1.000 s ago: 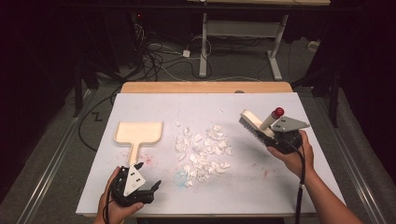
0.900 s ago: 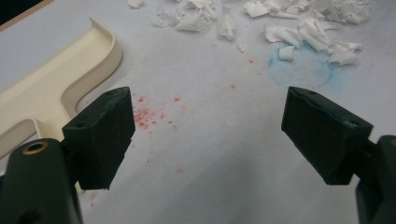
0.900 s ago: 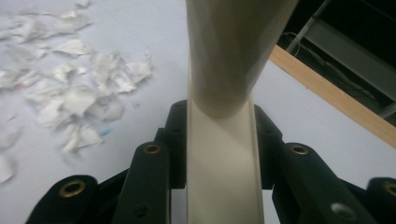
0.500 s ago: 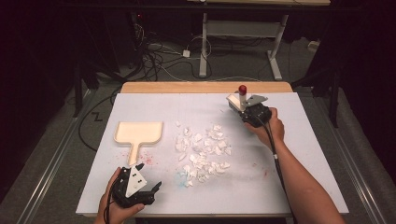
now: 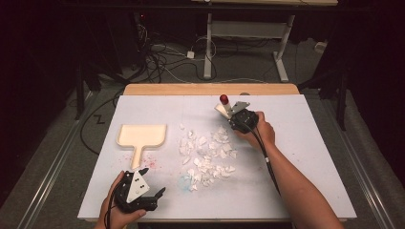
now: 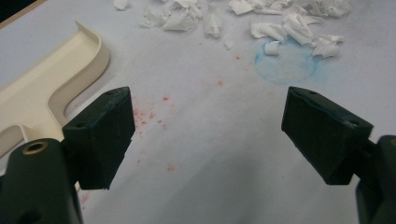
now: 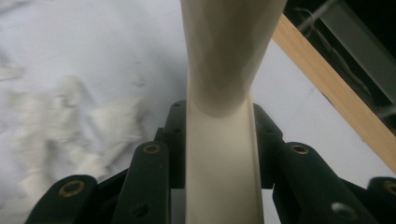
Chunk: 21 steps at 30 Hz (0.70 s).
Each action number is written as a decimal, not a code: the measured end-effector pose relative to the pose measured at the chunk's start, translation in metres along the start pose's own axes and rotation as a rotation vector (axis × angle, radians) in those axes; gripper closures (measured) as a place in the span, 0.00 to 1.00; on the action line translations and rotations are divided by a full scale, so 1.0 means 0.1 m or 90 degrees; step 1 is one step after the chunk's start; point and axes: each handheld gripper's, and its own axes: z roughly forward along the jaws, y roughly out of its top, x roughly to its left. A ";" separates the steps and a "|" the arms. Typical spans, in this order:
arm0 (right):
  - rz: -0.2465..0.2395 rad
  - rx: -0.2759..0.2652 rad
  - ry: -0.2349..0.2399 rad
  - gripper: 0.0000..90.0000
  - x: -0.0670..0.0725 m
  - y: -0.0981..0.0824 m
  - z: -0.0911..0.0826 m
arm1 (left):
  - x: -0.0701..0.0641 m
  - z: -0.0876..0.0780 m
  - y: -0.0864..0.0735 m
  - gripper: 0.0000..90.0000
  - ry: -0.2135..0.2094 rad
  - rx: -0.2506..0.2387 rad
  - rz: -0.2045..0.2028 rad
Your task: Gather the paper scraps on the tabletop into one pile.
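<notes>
A cream brush [image 5: 223,108] with a red-tipped handle is gripped by my right gripper [image 5: 235,115], just behind the pile of white paper scraps [image 5: 206,153]. In the right gripper view the jaws of that gripper [image 7: 219,121] press on both sides of the brush's cream handle [image 7: 220,158]. A cream dustpan [image 5: 142,135] lies flat at the left, its handle towards me. My left gripper [image 5: 150,185] rests near the front left edge, open and empty. In the left gripper view it [image 6: 203,135] faces the dustpan [image 6: 51,88] and the scraps [image 6: 261,21].
The table has a white cover [image 5: 315,143] and a wooden strip [image 5: 210,89] along its far edge. A faint blue ring [image 6: 285,65] and red specks [image 6: 156,116] stain the cover. Beyond the table, cables and a metal frame [image 5: 248,33] stand on the floor.
My right gripper has carried the brush from the table's right side leftwards to just behind the scraps. The left gripper has stayed in place.
</notes>
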 end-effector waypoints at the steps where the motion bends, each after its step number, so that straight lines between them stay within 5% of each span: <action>1: -0.012 -0.007 0.008 0.75 0.03 -0.01 -0.03 | 0.00 0.00 0.00 0.18 0.000 0.001 0.001; 15: -0.163 -0.051 0.132 0.75 0.66 -0.35 -0.80 | -0.06 0.04 0.02 0.18 -0.013 0.023 0.000; 19: -0.175 -0.057 0.142 0.75 0.71 -0.41 -0.96 | -0.08 0.03 0.04 0.18 -0.017 0.018 0.004; 21: -0.142 -0.081 0.151 0.76 0.68 -0.45 -1.09 | -0.09 0.03 0.05 0.18 -0.017 0.018 0.005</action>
